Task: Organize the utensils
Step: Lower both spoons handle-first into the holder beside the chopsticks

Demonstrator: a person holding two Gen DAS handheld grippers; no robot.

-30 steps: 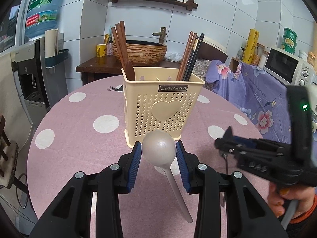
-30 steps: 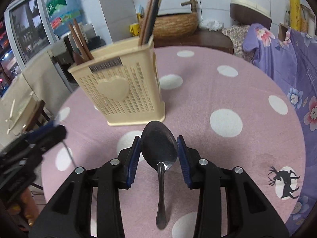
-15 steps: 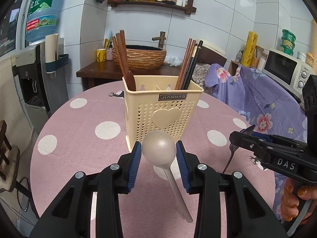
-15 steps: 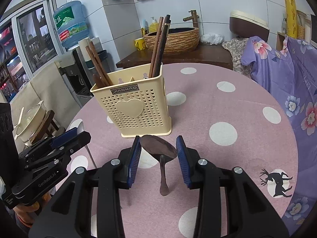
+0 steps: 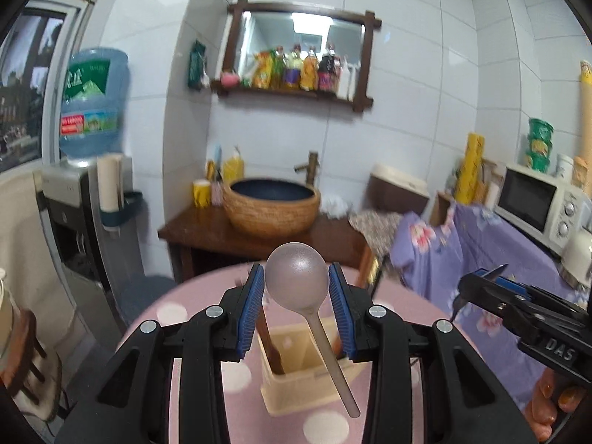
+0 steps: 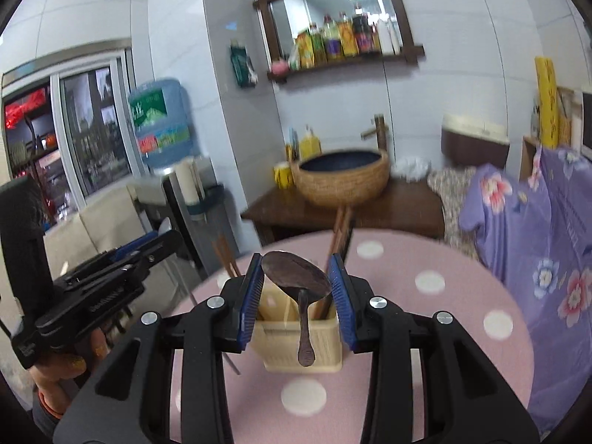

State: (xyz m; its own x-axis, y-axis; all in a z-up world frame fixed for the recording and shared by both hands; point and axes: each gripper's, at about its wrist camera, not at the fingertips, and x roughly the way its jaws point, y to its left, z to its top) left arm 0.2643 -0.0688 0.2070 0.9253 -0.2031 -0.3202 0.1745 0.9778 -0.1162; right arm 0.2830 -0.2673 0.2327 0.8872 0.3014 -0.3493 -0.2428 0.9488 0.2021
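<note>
A matt, pearly grey plastic-looking spoon (image 5: 296, 282) is gripped by ribbed blue rubbery pads (image 5: 252, 309) set in smooth black plastic arms. A glossy dark metal spoon (image 6: 296, 277) is seen clamped likewise. The perforated cream plastic utensil basket (image 6: 301, 344) is stood on a matt pink polka-dot cloth (image 6: 425, 310). Brown wooden chopsticks (image 6: 342, 231) are seen inside; a rough woven-look basin (image 5: 272, 209) is set on dark wood.

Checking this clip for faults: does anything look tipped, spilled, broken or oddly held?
Nothing stands out. The utensil holder stands upright on the table, chopsticks inside. Each gripper clamps a spoon by its bowl, handle hanging down: left gripper the pale spoon, right gripper the dark spoon.
</note>
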